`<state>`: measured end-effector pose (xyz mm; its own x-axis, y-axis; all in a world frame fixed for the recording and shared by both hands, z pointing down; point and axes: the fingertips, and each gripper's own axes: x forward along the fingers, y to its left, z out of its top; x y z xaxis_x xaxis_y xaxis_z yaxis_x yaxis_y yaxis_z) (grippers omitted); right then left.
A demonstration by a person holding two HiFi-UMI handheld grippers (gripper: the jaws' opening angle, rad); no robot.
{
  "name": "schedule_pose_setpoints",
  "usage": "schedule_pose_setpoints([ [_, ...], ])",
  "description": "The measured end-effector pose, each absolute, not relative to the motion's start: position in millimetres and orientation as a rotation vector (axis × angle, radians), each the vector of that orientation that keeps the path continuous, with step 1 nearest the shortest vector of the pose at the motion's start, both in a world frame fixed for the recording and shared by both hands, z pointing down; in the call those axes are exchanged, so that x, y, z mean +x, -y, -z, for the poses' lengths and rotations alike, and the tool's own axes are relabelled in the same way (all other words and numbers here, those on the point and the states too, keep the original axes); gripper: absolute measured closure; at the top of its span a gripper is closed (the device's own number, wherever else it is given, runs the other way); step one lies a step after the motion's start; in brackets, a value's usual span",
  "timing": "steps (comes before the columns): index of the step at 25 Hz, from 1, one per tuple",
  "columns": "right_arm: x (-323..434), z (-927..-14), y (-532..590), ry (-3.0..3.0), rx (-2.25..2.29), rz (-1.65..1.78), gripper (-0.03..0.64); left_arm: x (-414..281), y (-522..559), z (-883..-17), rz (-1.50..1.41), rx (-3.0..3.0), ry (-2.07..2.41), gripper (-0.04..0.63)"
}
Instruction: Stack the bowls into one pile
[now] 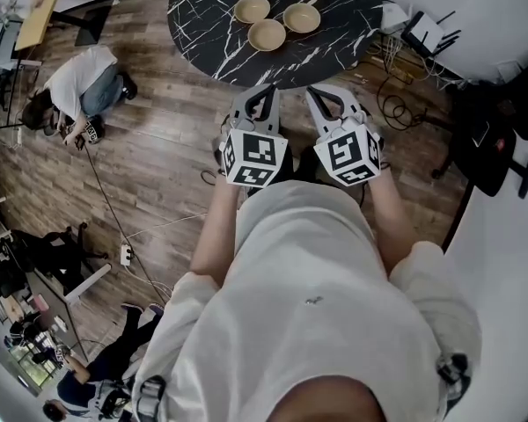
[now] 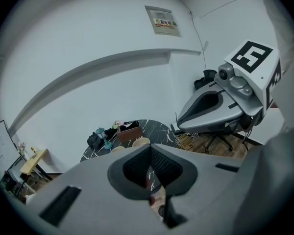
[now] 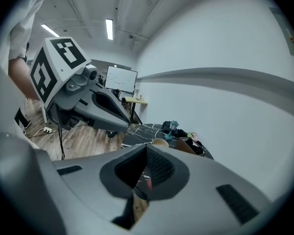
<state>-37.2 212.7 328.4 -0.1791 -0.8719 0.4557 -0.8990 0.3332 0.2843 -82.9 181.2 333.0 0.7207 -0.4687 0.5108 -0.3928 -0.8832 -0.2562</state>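
The bowls sit in a tight cluster of three on the far half of the round black marbled bench. The left bowl, the right bowl and the front bowl nearest me are all upright and empty, and so close that I cannot tell whether their rims touch. Nothing is stacked yet, so I judge the step in hand to be the approach. Both tools are held near the chest, short of the bench edge and pointing towards it. The left tongs are closed on nothing, and the right tongs are likewise closed and empty, the pads meeting in each gripper view. To do this well I need to open one pair before it gets to the bowls. Then I come in low over the near edge and take the front bowl by its rim, one pad inside and one outside, since the wall looks thin. I would lift it clear, centre it over a neighbour and lower it level so that it nests rather than rides on the rim. The other tongs can steady the receiving bowl, which probably slides on that smooth top. A brown box stands behind the bowls, so I keep my reach short.
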Motion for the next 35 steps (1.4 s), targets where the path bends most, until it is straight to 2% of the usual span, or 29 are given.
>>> schedule_pose_setpoints([
  [22,-37.3,-346.8,-125.8,2.012,1.502,-0.132,0.61,-83.0,-96.5,-360.6,0.974,-2.829,-0.631,0.591],
  [29,-27.5,-350.1,-87.6,1.986,1.495,-0.157,0.561,-69.4,-55.9,-359.2,0.961,-2.791,-0.585,0.588],
  [32,-23.3,-349.1,-71.6,1.969,1.503,-0.161,0.549,-62.9,-40.7,-359.9,0.964,-2.79,-0.54,0.541],
  [35,-18.1,-347.2,-56.1,1.947,1.518,-0.163,0.541,-56.3,-25.6,-359.3,0.96,-2.787,-0.5,0.526],
])
